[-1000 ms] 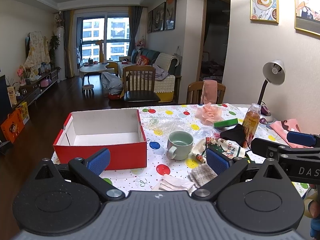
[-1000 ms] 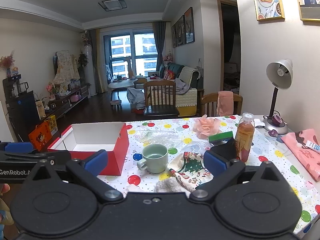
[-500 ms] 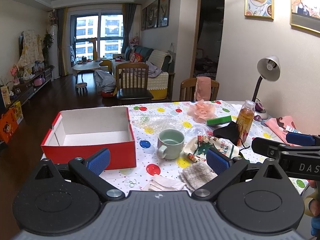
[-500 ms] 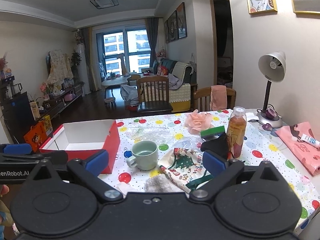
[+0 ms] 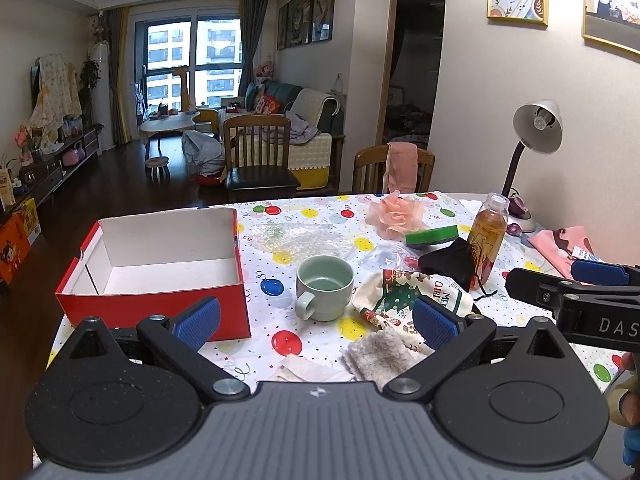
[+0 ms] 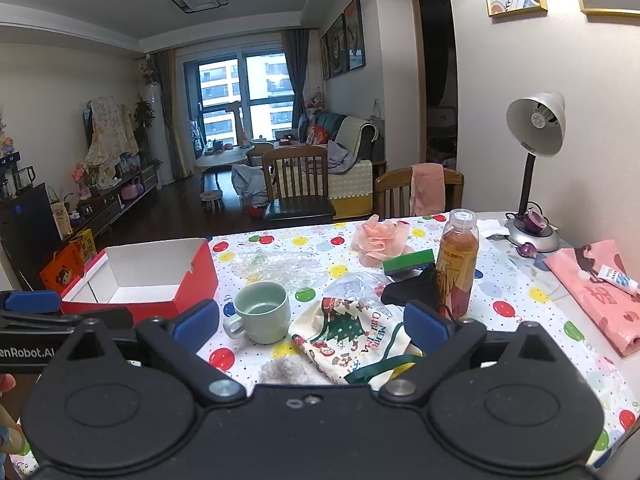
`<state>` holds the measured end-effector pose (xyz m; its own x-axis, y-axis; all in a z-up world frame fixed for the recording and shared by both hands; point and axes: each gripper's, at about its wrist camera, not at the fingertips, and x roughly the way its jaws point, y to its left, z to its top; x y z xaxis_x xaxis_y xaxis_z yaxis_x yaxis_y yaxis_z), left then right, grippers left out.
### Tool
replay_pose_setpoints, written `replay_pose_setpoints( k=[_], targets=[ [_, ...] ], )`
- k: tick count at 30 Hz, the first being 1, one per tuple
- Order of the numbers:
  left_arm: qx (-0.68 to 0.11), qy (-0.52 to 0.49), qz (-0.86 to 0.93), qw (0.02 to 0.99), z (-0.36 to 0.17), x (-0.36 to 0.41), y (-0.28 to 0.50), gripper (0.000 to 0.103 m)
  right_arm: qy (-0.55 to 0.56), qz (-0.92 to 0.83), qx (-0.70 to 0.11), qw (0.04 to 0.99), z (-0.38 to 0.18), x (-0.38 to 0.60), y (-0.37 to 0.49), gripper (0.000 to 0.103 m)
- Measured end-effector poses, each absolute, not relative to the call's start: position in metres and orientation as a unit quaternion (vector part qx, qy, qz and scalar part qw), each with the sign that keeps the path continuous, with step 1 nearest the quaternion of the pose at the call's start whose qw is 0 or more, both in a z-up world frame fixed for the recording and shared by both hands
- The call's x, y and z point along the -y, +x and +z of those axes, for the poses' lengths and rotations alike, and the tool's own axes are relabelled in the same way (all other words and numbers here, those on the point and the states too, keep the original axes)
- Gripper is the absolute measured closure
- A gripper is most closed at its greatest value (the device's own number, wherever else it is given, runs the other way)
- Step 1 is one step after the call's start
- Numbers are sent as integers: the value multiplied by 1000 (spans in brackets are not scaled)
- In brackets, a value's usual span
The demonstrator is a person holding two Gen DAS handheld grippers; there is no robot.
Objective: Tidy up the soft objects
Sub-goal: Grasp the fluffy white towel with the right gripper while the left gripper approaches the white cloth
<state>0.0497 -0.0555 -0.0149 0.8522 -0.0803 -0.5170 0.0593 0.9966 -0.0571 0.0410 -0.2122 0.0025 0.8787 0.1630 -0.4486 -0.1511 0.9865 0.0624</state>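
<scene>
Hovering over table (image 5: 280, 320): left claw (image 5: 316, 318), right claw (image 6: 312, 326) both spread wide, gripping nothing.

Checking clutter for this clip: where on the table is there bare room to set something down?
Bare cloth lies between the red box and green mug, and beside the pink cloth. Crowded around the Christmas pouch, black mask and bottle.

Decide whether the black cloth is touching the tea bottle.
Touching. In the right wrist view the black cloth presses against the tea bottle at its lower left side, with no tablecloth visible between them.
</scene>
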Motion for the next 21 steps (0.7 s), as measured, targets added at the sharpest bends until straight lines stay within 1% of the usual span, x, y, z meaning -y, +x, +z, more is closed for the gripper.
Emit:
replay_pose_setpoints(
  k=[9, 17, 18, 21],
  targets=[
    [-282, -24, -26, 959, -27, 61, 74, 0, 15, 104, -238, 965, -7, 236, 67, 7],
    [-345, -21, -19, 938, -70, 60, 106, 0, -9, 152, -283, 947, -40, 253, 93, 6],
    [-353, -16, -16, 935, -77, 61, 110, 0, -15, 160, -291, 943, -45, 254, 97, 7],
    [-382, -12, -7, 924, -100, 64, 124, 0, -45, 179, -318, 930, -64, 249, 108, 13]
  ],
)
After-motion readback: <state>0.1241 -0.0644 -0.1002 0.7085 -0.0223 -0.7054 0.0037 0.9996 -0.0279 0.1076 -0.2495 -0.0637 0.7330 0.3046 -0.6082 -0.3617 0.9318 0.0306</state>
